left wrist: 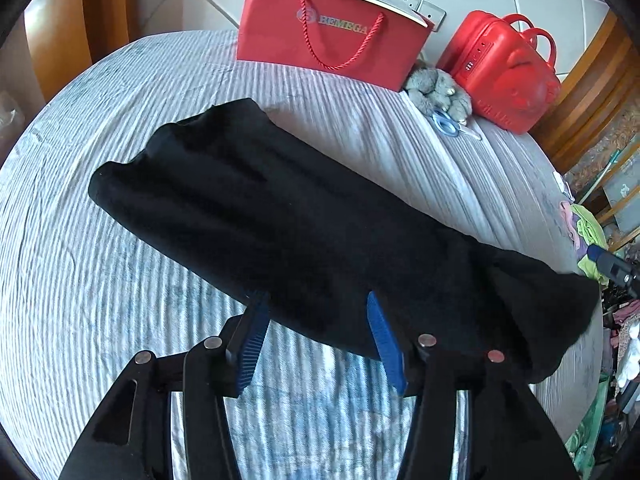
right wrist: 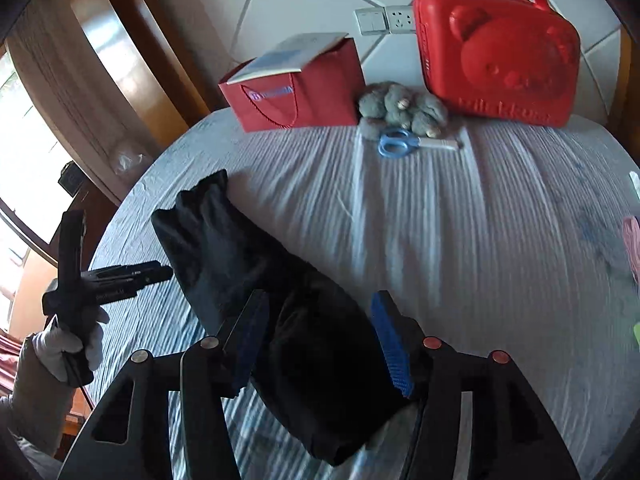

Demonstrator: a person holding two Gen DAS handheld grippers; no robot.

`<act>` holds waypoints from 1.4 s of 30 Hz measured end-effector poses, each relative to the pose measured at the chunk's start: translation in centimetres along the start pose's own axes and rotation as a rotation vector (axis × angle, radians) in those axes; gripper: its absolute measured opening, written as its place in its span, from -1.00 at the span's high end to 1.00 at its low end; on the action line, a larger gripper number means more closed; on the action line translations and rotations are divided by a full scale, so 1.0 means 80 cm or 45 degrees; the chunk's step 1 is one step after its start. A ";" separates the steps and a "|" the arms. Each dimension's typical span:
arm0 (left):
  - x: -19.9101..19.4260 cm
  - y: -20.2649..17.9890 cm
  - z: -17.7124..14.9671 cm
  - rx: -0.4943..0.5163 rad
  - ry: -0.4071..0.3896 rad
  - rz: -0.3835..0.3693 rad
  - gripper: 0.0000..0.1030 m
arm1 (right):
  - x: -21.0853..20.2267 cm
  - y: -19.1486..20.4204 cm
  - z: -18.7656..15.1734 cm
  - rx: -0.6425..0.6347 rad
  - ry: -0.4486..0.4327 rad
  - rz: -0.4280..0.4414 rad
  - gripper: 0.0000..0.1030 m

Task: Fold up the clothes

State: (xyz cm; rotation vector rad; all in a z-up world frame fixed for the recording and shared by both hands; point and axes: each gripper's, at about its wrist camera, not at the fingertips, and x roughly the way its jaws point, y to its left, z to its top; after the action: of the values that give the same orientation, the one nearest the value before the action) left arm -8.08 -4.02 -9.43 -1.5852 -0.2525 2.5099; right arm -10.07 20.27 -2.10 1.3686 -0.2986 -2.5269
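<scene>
A black garment (left wrist: 304,220) lies folded into a long band across the striped grey bedsheet (left wrist: 100,280). It also shows in the right wrist view (right wrist: 280,300). My left gripper (left wrist: 320,316) is open, its blue pads at the garment's near edge, holding nothing. My right gripper (right wrist: 320,316) is open above the garment's near end, with the cloth between its pads but not clamped. The left gripper shows in the right wrist view (right wrist: 160,272) by the garment's far-left side, held by a gloved hand.
A red paper bag (left wrist: 332,36), a red bear-face case (left wrist: 500,72), a grey plush toy (left wrist: 440,92) and blue scissors (left wrist: 446,124) sit at the head of the bed. Coloured clothes (left wrist: 588,236) lie at the right edge. Wooden bed frame surrounds the mattress.
</scene>
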 end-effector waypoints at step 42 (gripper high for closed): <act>0.022 -0.300 -0.099 -0.356 -0.061 0.307 0.80 | 0.107 -0.108 0.010 -0.667 0.505 0.598 0.62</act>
State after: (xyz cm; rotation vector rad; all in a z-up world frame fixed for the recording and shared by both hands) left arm -0.55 20.20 -8.86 -1.7509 -0.4625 2.8003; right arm -16.32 25.81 -11.01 1.3428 0.1078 -1.7395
